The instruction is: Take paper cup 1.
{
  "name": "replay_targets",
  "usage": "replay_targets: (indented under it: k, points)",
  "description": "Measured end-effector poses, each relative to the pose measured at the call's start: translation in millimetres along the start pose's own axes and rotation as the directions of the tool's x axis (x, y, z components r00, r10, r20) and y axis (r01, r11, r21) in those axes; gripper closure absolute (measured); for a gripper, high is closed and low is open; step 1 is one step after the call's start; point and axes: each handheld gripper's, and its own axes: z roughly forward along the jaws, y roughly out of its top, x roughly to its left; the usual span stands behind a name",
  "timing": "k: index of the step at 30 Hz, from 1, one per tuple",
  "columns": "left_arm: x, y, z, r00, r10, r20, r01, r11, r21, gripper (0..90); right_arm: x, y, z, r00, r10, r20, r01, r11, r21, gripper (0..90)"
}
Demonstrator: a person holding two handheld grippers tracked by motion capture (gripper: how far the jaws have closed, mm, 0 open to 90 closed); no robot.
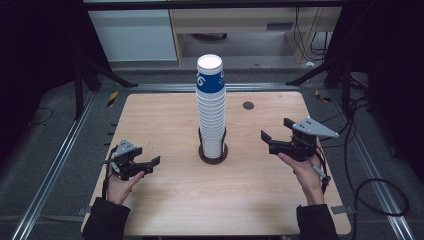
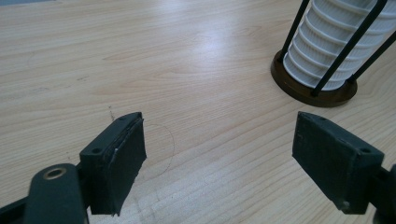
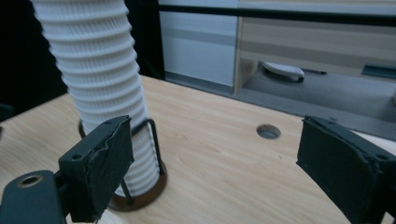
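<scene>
A tall stack of white ribbed paper cups (image 1: 211,112), its top cup banded in blue, stands in a dark round wire holder (image 1: 213,155) at the middle of the wooden table (image 1: 260,195). My left gripper (image 1: 150,166) hovers low at the left front, open and empty, pointing toward the holder. In the left gripper view the cup stack (image 2: 336,42) and holder base (image 2: 322,93) sit at the upper right. My right gripper (image 1: 276,131) is to the right of the stack, open and empty, a short way from it. In the right gripper view the cup stack (image 3: 100,79) rises behind the left jaw.
A small round hole (image 1: 248,105) marks the table's far right part, also seen as the hole (image 3: 268,131). Metal rails and cables run along both sides of the table. Cabinets stand beyond the far edge.
</scene>
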Motion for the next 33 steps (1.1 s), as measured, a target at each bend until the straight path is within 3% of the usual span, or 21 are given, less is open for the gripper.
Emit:
replay_targets:
  k: [7,20,33]
  points:
    - [-0.2,-0.4,1.2,1.0,0.006,-0.001,-0.006,1.0,0.007,16.6,9.0,25.7,1.7,0.9994,-0.029,-0.02,0.029,0.998,-0.048,10.3]
    - [-4.7,-0.8,4.3,0.9994,0.033,0.007,-0.033,0.9992,0.02,16.2,34.3,72.3,9.0,0.9924,-0.069,-0.102,0.055,0.99,-0.132,9.8]
    - [-6.7,-0.7,4.9,0.9991,0.04,0.011,-0.04,0.999,0.02,16.2,63.6,111.6,35.1,0.9801,-0.102,-0.17,0.072,0.982,-0.174,8.3]
